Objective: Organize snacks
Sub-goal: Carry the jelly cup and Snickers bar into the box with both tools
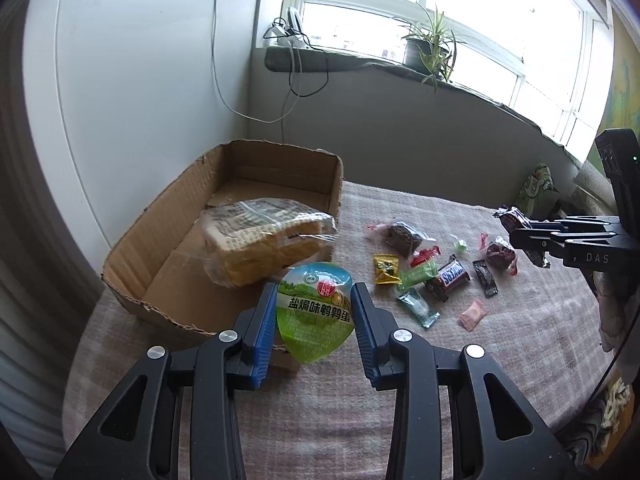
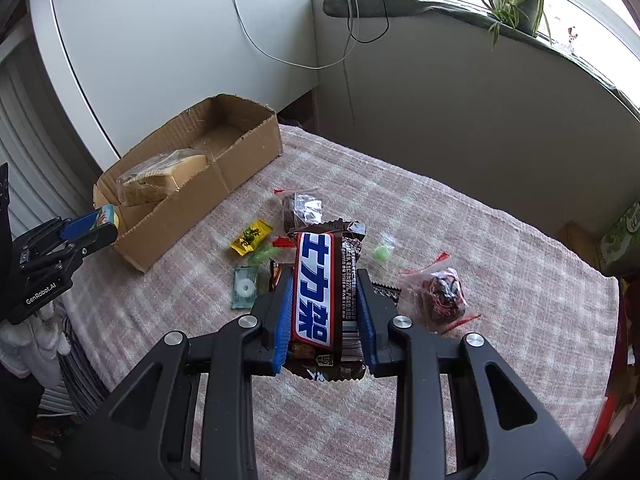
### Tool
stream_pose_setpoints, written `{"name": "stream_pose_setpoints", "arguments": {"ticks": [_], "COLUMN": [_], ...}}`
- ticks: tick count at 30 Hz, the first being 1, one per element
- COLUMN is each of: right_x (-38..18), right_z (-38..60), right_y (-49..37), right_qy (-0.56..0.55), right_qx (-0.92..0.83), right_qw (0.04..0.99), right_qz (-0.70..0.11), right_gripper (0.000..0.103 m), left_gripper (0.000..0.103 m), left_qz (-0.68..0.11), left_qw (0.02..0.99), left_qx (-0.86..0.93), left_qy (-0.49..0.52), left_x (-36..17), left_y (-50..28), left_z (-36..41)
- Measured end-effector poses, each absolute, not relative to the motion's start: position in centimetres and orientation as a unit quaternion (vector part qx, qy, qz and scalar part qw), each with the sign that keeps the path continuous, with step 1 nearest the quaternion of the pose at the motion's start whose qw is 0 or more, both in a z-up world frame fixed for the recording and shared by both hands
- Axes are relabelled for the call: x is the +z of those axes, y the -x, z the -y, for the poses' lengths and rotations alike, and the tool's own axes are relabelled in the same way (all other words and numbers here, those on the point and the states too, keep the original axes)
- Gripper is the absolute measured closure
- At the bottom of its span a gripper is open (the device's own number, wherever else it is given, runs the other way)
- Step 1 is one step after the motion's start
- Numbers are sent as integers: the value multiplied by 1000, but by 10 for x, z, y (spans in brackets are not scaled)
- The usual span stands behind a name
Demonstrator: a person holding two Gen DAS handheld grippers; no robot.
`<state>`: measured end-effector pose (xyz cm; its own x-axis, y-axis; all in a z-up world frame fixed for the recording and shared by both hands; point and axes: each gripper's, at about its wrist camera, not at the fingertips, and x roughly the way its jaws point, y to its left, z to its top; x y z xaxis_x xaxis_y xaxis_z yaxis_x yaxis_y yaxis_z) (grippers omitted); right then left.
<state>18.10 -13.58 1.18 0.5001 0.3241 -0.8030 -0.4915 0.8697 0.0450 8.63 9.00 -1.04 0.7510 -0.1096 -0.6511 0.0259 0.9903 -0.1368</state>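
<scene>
My left gripper (image 1: 314,294) is shut on a green egg-shaped snack pack (image 1: 314,316), held above the near rim of the open cardboard box (image 1: 176,204). A wrapped loaf of sliced bread (image 1: 260,244) lies inside the box. My right gripper (image 2: 322,282) is shut on a large brown Snickers bar (image 2: 320,296), lifted over the scattered snacks. On the cloth lie a small Snickers (image 1: 448,276), a yellow packet (image 1: 386,268), a green packet (image 1: 418,274), a teal candy (image 1: 418,306) and a pink sachet (image 1: 472,314). In the left wrist view the right gripper (image 1: 516,224) shows at the far right.
A checked cloth (image 2: 460,240) covers the table. Two clear bags of dark treats (image 2: 440,292) (image 2: 304,208) lie among the snacks. The box sits at the table's left edge by a white wall panel (image 2: 180,40). Cables and a potted plant (image 1: 428,46) are on the windowsill.
</scene>
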Motion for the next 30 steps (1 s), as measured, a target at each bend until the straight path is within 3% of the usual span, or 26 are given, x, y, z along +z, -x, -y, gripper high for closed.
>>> {"name": "stream_pose_setpoints", "arguments": {"ticks": [19,30], "right_x": [25,5], "right_z": [34,-24], "right_y": [-234,-272], "right_qy": [129,146], "right_qx": [292,303], "right_qw": [849,834], "right_qz": [-422,-438], "right_gripper": [73,73], "left_gripper": [68,68], "left_qz": [-344,-348], "left_qw": [935,932], "left_qx": [28,47], "left_qy": [83,90], "left_x": [-12,-18], "left_y": [-108,-121], "left_z": [-157,-178]}}
